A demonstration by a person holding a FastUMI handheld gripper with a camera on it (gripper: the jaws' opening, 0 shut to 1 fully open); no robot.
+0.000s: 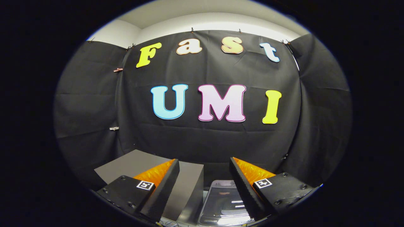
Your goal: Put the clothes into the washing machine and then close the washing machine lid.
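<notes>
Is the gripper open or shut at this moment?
Open: the gripper holds nothing, its fingers spread wide apart above the washing machine.

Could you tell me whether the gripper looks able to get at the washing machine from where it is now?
Probably yes: the gripper is open and empty, the washing machine lies below between its fingers, and nothing stands between them.

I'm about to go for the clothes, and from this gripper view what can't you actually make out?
- Washing machine: only part of its top shows between the open gripper fingers; the fingers cover its sides, so lid state is unclear.
- Clothes: I cannot place them; the gripper points at the booth wall.
- Grey box: beside the machine, partly behind one finger; what it is stays unclear.
</notes>
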